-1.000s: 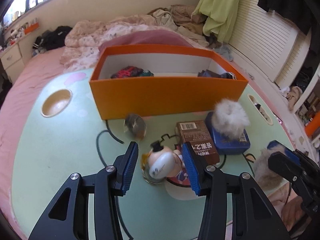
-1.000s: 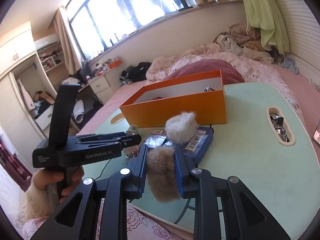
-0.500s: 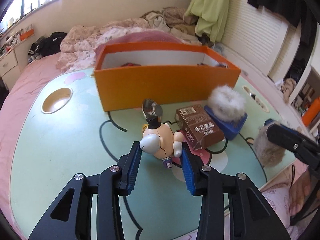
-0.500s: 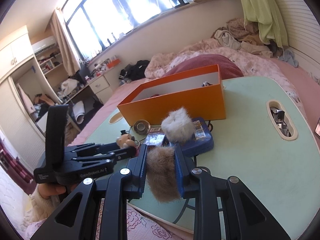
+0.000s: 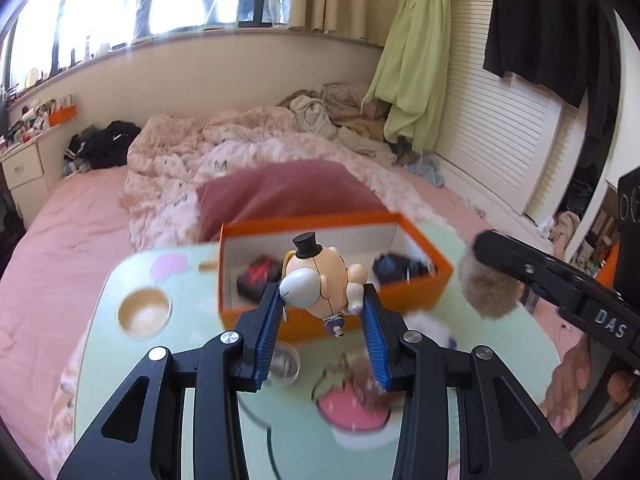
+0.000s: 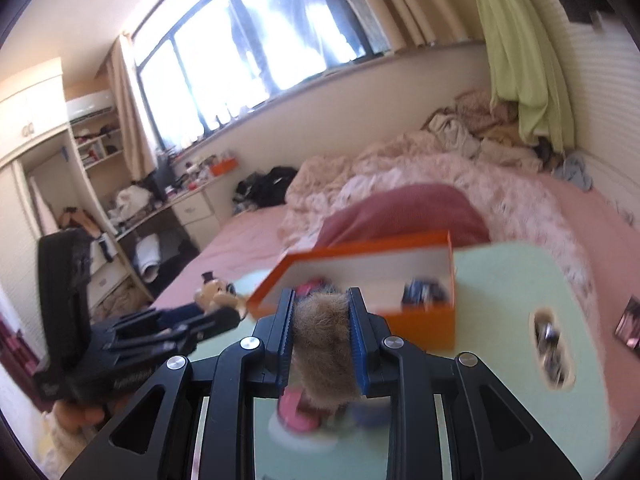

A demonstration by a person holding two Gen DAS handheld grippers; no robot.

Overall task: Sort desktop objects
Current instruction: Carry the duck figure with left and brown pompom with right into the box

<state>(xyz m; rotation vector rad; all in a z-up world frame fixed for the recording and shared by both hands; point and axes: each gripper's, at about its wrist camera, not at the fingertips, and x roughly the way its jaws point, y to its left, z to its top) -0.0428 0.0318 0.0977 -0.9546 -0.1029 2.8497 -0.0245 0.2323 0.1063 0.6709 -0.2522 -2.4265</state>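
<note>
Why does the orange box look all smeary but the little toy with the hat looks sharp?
Left wrist view: the toy sits gripped in the left gripper, so it stays crisp; the orange box and table blur. Right wrist view: the same, the fur ball is sharp and the box smeared. The windows glare white in both.
</note>
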